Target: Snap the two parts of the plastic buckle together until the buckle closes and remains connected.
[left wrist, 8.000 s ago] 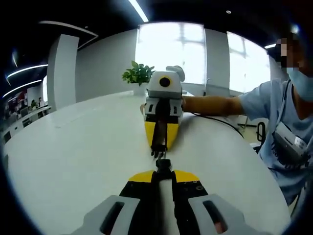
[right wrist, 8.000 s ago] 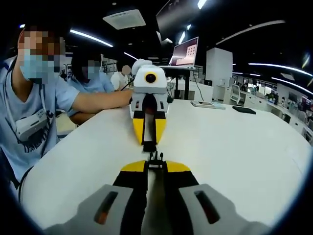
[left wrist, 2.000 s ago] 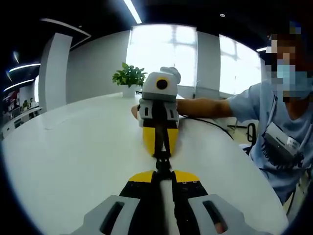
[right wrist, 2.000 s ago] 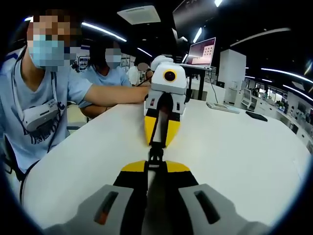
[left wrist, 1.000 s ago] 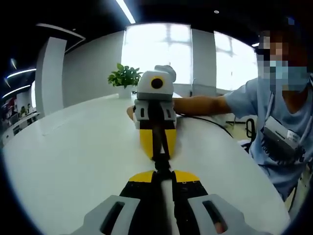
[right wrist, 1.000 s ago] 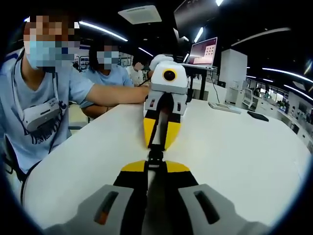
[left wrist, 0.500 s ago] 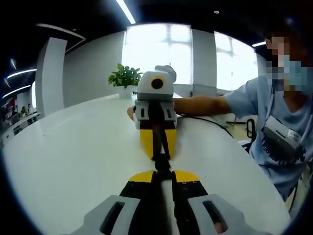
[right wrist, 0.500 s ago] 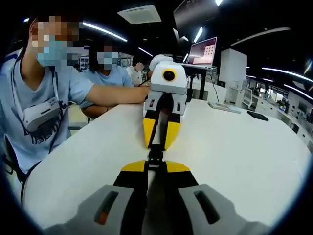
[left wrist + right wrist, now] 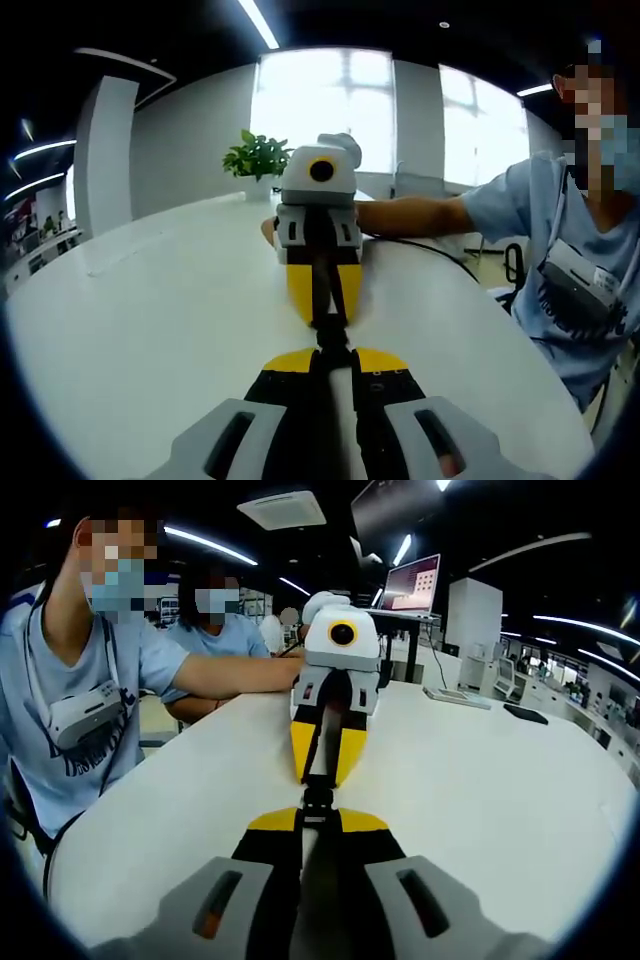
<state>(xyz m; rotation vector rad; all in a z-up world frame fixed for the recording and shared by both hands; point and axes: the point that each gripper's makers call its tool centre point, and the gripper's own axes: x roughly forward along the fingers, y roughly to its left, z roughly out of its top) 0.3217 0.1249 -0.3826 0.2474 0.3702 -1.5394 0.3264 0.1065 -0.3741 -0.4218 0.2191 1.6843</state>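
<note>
In my left gripper view, my left gripper (image 9: 331, 352) has its yellow-tipped jaws pressed together on one end of the small black plastic buckle (image 9: 330, 330). Straight ahead, my right gripper (image 9: 323, 318) faces me nose to nose, its own jaws clamped on the buckle's far end. The buckle sits just above the white round table (image 9: 150, 310), in the narrow gap between the two sets of tips. Its long axis runs along the line joining the two grippers, one end pointing into my left jaws and the other into my right. The two halves read as one unbroken dark piece with no gap between them, though it is too small for me to make out the latch itself.

In my right gripper view the same meeting shows from the other side: the right gripper (image 9: 317, 817) is pinched shut on the black buckle (image 9: 317, 798), and the left gripper (image 9: 319, 780) comes down onto it from beyond, tips touching the buckle's other end. The buckle again lies lengthwise between us, above the table's near middle (image 9: 480, 780).

A green potted plant (image 9: 257, 160) stands at the table's far edge behind the right gripper. An open laptop (image 9: 408, 586) sits on a raised stand beyond the left gripper. A person in a light blue shirt (image 9: 70, 730) is seated at the table's side, arm reaching toward the left gripper.
</note>
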